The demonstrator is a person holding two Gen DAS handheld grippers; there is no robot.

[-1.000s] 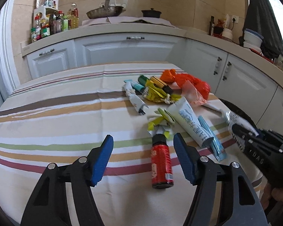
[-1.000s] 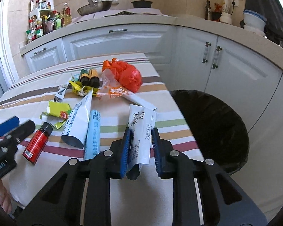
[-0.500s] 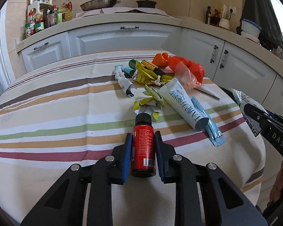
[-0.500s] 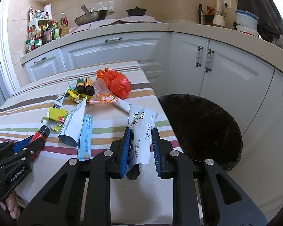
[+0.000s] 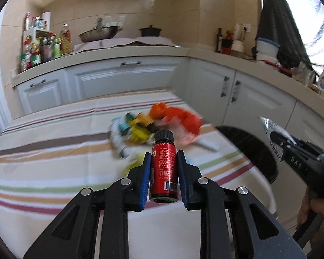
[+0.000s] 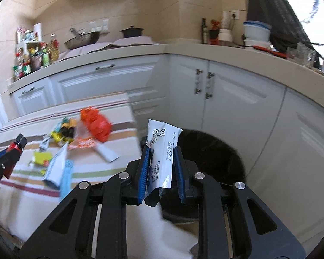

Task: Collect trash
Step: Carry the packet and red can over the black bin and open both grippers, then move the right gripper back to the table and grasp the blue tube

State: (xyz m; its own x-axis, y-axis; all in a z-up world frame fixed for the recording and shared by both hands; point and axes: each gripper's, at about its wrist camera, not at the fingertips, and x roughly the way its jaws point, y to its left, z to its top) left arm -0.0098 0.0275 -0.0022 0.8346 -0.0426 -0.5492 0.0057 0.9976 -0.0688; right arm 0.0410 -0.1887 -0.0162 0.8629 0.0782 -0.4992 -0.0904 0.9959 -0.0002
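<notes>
Black-lined bin lay just beyond right gripper, ahead and below; left gripper farther off, over striped tabletop.
Right fingers clamped thin crinkled white wrapper, long axis upright.
Left fingers clamped rigid red bottle, black cap forward, axis along fingers.

**Setting: home kitchen**

White cabinet doors run under an L-shaped countertop. Tiled wall behind. On the counter: wok, dark lidded pot, rack of sauce bottles. Striped tablecloth covers a table in front; a black bin stands beside it.
</notes>
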